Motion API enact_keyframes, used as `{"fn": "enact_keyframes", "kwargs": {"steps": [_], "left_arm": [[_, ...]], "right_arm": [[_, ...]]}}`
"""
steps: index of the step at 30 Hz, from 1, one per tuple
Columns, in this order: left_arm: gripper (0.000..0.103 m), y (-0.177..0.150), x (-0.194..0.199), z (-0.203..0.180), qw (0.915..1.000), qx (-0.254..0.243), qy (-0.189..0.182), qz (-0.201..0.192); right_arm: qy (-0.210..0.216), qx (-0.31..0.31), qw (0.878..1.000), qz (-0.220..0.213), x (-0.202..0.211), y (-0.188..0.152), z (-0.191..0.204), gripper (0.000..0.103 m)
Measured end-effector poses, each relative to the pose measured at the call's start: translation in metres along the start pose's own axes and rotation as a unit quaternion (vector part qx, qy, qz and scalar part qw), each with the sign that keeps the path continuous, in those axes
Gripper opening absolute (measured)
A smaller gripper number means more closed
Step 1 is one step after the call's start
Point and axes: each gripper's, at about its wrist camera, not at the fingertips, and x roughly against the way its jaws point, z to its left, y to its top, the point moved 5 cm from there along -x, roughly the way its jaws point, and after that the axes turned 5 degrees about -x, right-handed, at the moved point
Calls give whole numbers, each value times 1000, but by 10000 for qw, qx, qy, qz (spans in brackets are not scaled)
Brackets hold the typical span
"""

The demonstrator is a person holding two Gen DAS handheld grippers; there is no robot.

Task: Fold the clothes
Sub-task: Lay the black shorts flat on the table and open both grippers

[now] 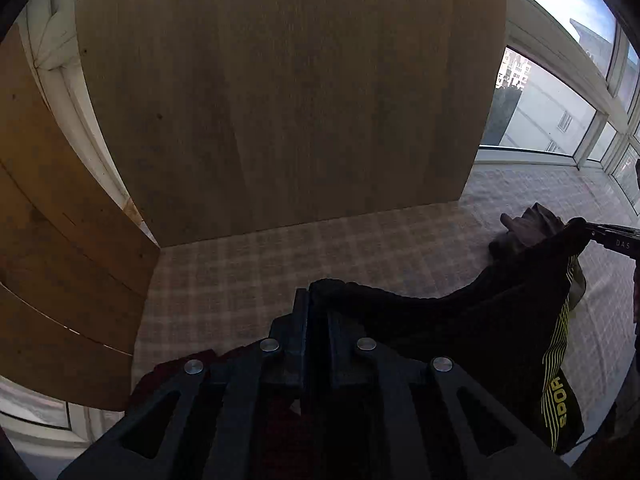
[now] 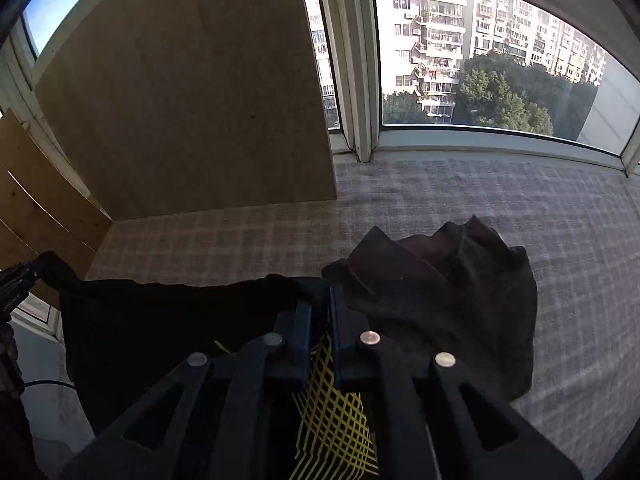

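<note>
A black sports garment (image 1: 480, 320) with yellow lines and lettering hangs stretched between my two grippers, above the plaid-covered table (image 1: 280, 256). My left gripper (image 1: 317, 296) pinches one top corner, fingers close together on the cloth. The right gripper (image 1: 592, 232) grips the other corner at the far right. In the right wrist view the right gripper (image 2: 320, 304) is shut on the black garment (image 2: 160, 320), with a yellow grid print showing between its fingers. The cloth runs left to the left gripper (image 2: 28, 274).
A crumpled dark brown garment (image 2: 460, 292) lies on the plaid cover (image 2: 520, 200) just behind the right gripper. A dark red cloth (image 1: 160, 376) lies under the left gripper. An upright wooden board (image 1: 280, 100) and planks (image 1: 60, 240) close the back and left; windows (image 2: 480, 60) line the right.
</note>
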Motion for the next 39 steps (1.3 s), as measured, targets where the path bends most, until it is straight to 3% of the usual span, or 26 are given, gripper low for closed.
{"fn": "enact_keyframes", "kwargs": {"steps": [3, 5, 6, 11, 13, 15, 17, 19, 21, 23, 27, 30, 33, 36, 38, 39], "left_arm": [[33, -8, -61, 6, 9979, -88, 42, 633], [36, -16, -79, 7, 9962, -237, 167, 824], [45, -20, -81, 10, 9955, -267, 129, 899], [59, -35, -62, 30, 9936, -472, 38, 1024], [65, -37, -42, 37, 9957, -423, -45, 825], [71, -35, -27, 43, 9972, -342, -193, 642], [71, -33, -24, 38, 9960, -424, -406, 673], [71, -26, -36, 26, 9930, -622, -450, 900], [71, -27, -46, 14, 9897, -857, -435, 1065], [71, -26, -41, 8, 9901, -823, -615, 961], [71, -20, -22, 26, 9947, -424, -690, 637], [71, -32, -6, 34, 9944, -473, -824, 468], [71, -64, -13, 21, 9876, -726, -1192, 713], [71, -92, -42, 2, 9800, -1047, -1191, 1200], [71, -100, -65, -6, 9764, -974, -1266, 1454], [71, -101, -75, -10, 9748, -928, -1344, 1521]], "right_arm": [[-421, 503, 9947, 795, -61, -4, -1, 34], [-698, 875, 9898, 880, -73, -6, -5, 41], [-692, 949, 9888, 920, -74, -6, -10, 45], [338, 428, 9938, 964, -40, 9, -31, 47], [477, 484, 9945, 795, -17, 14, -33, 61], [547, 510, 9945, 727, -4, 12, -30, 66], [648, 505, 9937, 760, 2, 9, -26, 67], [466, 528, 9895, 1262, -18, 1, -17, 67], [147, 974, 9786, 1807, -35, -16, -5, 67], [92, 1266, 9764, 1750, -30, -26, 1, 67], [815, 706, 9877, 1133, 19, -12, -14, 67], [322, 1158, 9912, 559, 50, -21, -23, 67], [570, 1303, 9885, 509, 53, -49, -23, 66], [1117, 1108, 9833, 918, 22, -64, -12, 49], [1032, 1248, 9809, 1082, -3, -70, 1, 42], [930, 1341, 9802, 1119, -16, -72, 8, 34]]}}
